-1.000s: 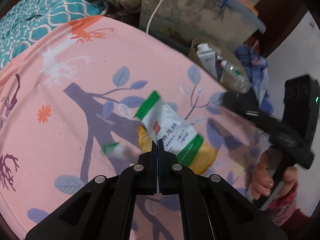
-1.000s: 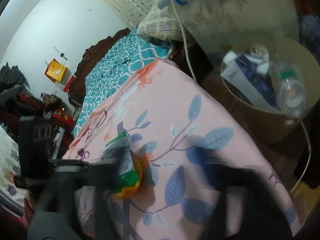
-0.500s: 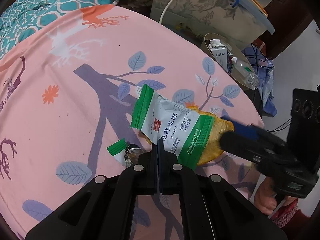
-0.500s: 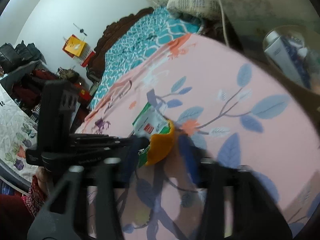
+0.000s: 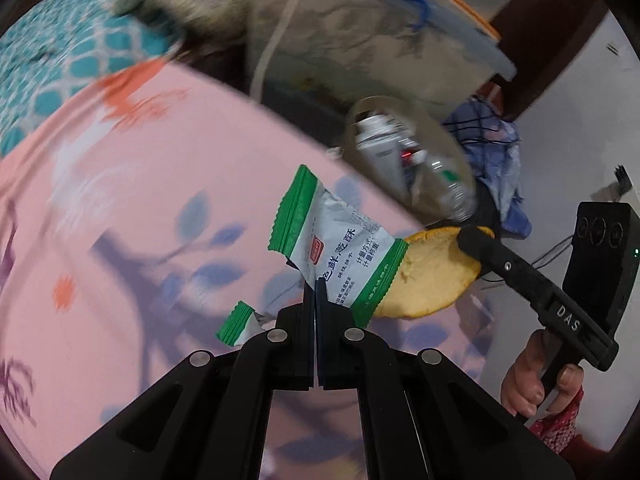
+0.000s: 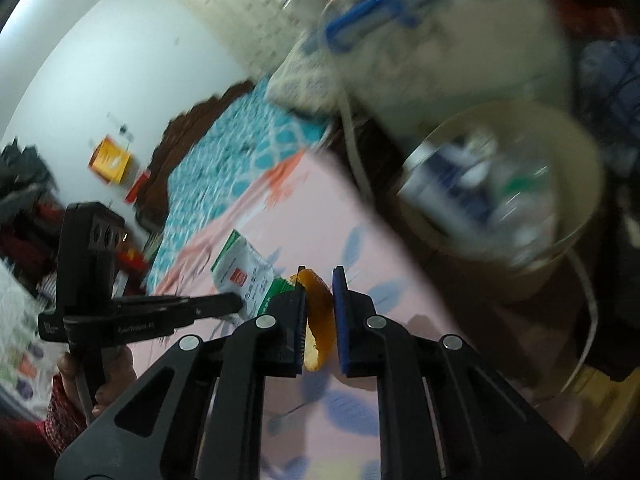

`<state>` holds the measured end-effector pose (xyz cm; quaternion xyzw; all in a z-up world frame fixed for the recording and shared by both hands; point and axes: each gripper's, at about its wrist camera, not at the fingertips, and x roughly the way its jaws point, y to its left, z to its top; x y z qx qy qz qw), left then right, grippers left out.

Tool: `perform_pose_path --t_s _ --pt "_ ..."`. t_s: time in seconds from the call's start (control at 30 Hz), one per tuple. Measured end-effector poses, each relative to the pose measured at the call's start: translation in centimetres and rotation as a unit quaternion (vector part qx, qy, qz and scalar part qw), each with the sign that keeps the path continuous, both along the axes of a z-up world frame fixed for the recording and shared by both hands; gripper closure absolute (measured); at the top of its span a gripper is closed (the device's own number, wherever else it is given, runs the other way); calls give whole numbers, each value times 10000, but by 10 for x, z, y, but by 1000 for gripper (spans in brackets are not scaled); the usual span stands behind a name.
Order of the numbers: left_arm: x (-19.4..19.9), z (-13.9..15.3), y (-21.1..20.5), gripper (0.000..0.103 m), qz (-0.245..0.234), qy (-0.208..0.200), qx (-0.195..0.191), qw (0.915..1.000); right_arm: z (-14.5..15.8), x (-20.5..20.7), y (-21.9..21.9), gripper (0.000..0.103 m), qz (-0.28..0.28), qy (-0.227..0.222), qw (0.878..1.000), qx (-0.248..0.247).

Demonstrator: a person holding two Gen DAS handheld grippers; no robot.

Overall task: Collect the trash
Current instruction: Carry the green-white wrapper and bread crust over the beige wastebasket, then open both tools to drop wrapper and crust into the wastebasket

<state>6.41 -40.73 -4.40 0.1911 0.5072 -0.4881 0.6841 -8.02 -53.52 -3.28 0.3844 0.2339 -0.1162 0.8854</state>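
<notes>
While the left gripper (image 5: 315,292) stays clenched on the lower edge of the green-and-white snack wrapper (image 5: 336,248), the right gripper (image 6: 320,300) has just been closing and now nips the round yellow biscuit (image 5: 428,276) sticking out of the wrapper's open end, both held above the pink leaf-print sheet (image 5: 160,184). The wrapper is light, thin and crinkly — any edge will do. The biscuit looks brittle, so a gentle hold across its flat faces seems safest — with the bin (image 6: 576,184) of trash near.

left wrist view: looks steeply down, close over the pink sheet (image 5: 120,208)
right wrist view: looks shallower, toward the wall (image 6: 100,60)
shared: wrapper (image 5: 340,248), bin (image 6: 576,152)
</notes>
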Motion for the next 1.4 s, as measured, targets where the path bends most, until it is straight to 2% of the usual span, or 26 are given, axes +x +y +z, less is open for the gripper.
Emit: perform_pose_path --t_s 0.17,0.37,0.47,0.6,0.63,0.67,0.7,0.73,0.77,0.9,0.93,1.0,1.03,1.07,1.1,1.13,1.3,1.4 --pt "-18 19 -75 103 -410 -65 -160 9990 23 -36 -62 89 -882 -60 9955 -352" --pt "-36 25 -158 103 -756 -316 -191 9965 22 -53 -123 89 -1700 127 9843 -453" --pt "-43 12 -195 102 -870 -600 43 9944 12 -48 -148 89 -1934 242 9800 -400" --pt "-42 -17 -225 102 -951 -653 371 9926 -4 -31 -173 88 -1939 358 9803 -140" --pt "-42 -23 -229 99 -932 -681 435 9924 -10 -25 -178 88 -1924 396 9805 -85" --pt "-39 -28 -232 94 -931 -665 483 9923 -14 -18 -181 88 -1892 427 9810 -50" --pt "-37 -31 -232 81 -933 -639 486 9924 -17 -12 -183 88 -1818 456 9823 5" --pt "-36 -32 -232 73 -918 -652 456 9926 -21 -6 -186 88 -1724 503 9837 47" --pt "-35 -33 -230 70 -915 -676 432 9926 -23 0 -188 85 -1666 554 9845 43" --pt "-34 -31 -221 59 -1039 -733 320 9914 -28 16 -192 85 -1487 675 9866 76" --pt "-35 -28 -218 50 -1040 -760 293 9912 -29 17 -191 85 -1483 677 9866 90" --pt "-35 -21 -210 42 -1034 -853 159 9909 -30 16 -191 81 -1532 663 9859 91" --pt "-35 -17 -206 41 -1068 -867 85 9905 -32 12 -191 77 -1601 651 9849 127" --pt "-36 -14 -204 41 -1098 -876 39 9901 -33 9 -191 62 -1683 637 9836 159" --pt "-37 -10 -200 40 -1115 -894 -32 9897 -34 5 -190 40 -1785 612 9819 183" --pt "-38 -7 -197 39 -1126 -904 -77 9895 -33 -1 -187 36 -1923 567 9796 160" --pt "-39 9 -177 39 -1111 -894 -313 9893 -34 -15 -176 36 -2010 597 9777 97" --pt "-39 16 -164 39 -1064 -813 -401 9902 -38 -19 -166 36 -1942 791 9777 138"
